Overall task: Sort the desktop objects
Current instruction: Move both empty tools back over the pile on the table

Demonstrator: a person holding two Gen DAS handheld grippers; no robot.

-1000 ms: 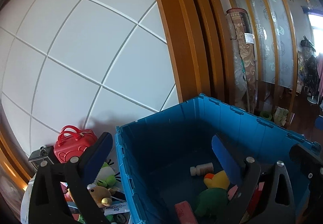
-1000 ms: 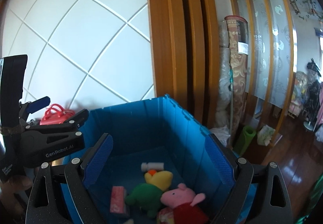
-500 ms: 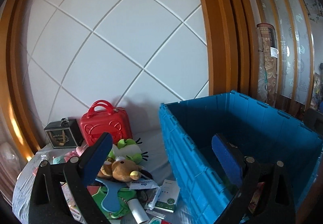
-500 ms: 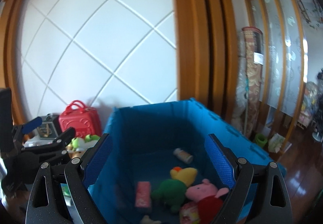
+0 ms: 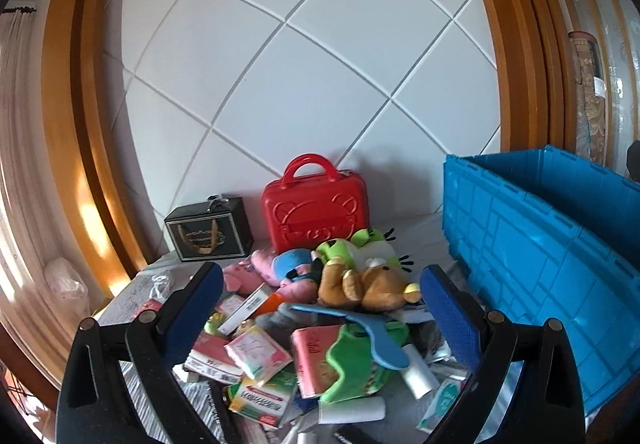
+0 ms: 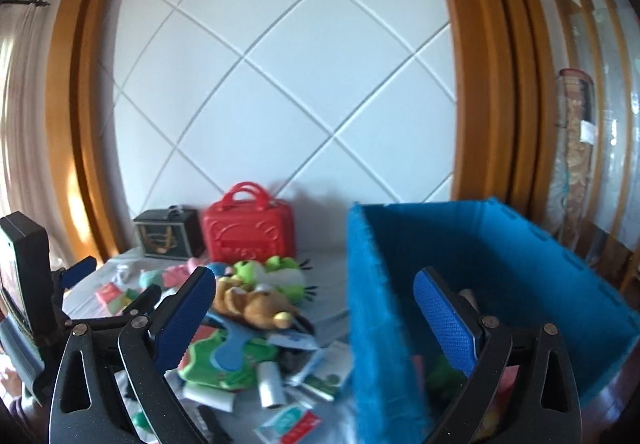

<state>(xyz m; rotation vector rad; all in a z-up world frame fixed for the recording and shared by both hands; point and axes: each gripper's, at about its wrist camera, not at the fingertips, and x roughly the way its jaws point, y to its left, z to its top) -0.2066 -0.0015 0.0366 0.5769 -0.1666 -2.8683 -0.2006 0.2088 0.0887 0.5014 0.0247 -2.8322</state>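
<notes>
A heap of small things lies on the grey tabletop: a brown bear plush, a green frog plush, pink packets, a blue flat tool and white tubes. My left gripper hangs open over the heap's near side, holding nothing. A blue crate stands to the right of the heap. My right gripper straddles the crate's left wall; its jaws are opening with nothing gripped. The bear plush also shows there.
A red carry case and a black box stand against the white panelled wall behind the heap. A green plush lies inside the crate. Wooden frames rise on both sides, and a curtain hangs at the far left.
Both views have swung left, away from the crate's inside and towards the heap. The crate now sits at the right edge of the left wrist view.
</notes>
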